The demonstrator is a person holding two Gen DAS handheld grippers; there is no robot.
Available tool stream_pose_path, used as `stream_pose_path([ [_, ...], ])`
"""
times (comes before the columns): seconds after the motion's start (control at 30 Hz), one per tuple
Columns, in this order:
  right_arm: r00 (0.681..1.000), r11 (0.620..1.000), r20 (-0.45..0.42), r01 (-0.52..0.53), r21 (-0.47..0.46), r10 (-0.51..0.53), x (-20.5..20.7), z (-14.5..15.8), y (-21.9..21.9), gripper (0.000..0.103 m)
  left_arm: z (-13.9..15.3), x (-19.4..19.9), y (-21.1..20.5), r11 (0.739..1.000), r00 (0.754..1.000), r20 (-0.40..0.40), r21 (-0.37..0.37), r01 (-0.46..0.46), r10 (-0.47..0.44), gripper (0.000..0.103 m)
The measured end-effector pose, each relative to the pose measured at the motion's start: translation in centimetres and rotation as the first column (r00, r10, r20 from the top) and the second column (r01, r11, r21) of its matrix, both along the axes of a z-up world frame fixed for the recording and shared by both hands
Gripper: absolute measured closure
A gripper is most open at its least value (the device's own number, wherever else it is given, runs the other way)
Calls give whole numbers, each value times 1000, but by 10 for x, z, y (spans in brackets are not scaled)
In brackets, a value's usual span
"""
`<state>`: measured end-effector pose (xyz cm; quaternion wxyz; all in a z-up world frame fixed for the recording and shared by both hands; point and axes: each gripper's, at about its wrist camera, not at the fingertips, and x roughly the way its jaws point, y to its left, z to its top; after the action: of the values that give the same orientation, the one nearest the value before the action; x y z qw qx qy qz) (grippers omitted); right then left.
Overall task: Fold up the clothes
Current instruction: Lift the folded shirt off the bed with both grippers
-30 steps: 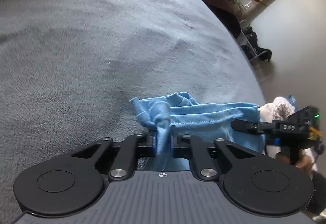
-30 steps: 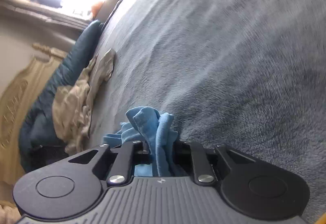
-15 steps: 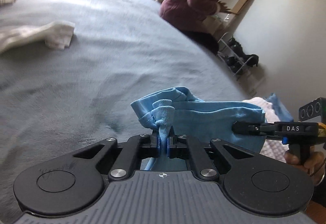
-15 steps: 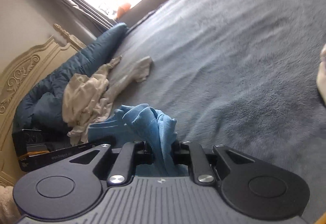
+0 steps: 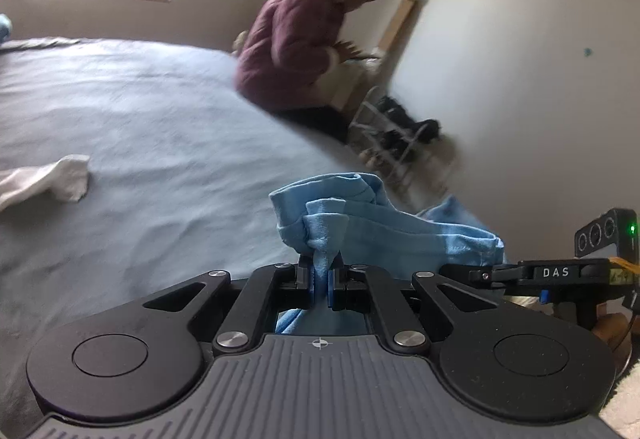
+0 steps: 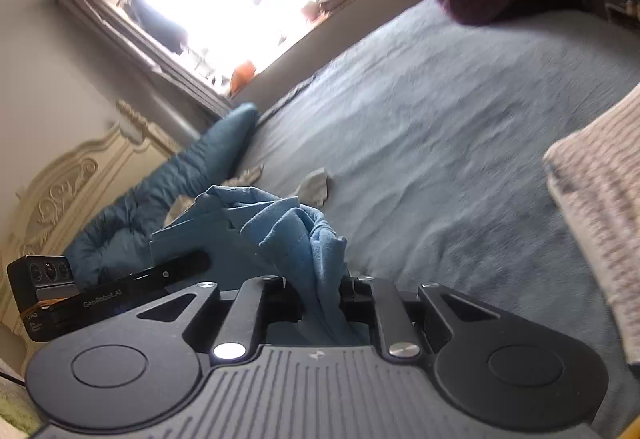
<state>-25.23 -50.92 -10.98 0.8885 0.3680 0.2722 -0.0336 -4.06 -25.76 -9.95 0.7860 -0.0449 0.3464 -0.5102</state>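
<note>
A person in a maroon jacket (image 5: 292, 39) crouches beside the grey bed (image 5: 140, 111).

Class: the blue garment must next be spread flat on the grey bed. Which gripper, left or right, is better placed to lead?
Probably the left gripper: open grey bed lies ahead of it. The right gripper also clamps the blue garment, but a folded beige pile crowds its side.

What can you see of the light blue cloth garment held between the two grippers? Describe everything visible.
The light blue cloth garment looks like soft, thin cotton with stitched hems. It is bunched and creased, not yet folded. The left gripper pinches one gathered corner, the right gripper another, so it hangs stretched between them above the grey-blue bed cover. Its lower part is hidden.
</note>
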Motion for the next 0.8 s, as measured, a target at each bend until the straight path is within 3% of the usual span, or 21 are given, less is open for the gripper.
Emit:
stream_pose_path([
  [0.17, 996, 995, 41, 85, -54, -83, -42, 45, -14, 88, 29, -20, -27, 997, 1000, -21, -74, 15, -17, 99],
  [0.37, 990, 984, 82, 123, -127, -114, -90, 87, -46, 88, 49, -57, -65, 990, 999, 18, -131, 43, -41, 99],
  [0.57, 990, 984, 104, 108, -141, -93, -128, 100, -99, 88, 57, -104, -117, 990, 999, 41, -138, -15, 21, 99],
  [0.8, 990, 997, 131, -35, -73, 45, -160, 89, -193, 88, 53, -156, -181, 976, 980, 15, -100, -194, 196, 99],
])
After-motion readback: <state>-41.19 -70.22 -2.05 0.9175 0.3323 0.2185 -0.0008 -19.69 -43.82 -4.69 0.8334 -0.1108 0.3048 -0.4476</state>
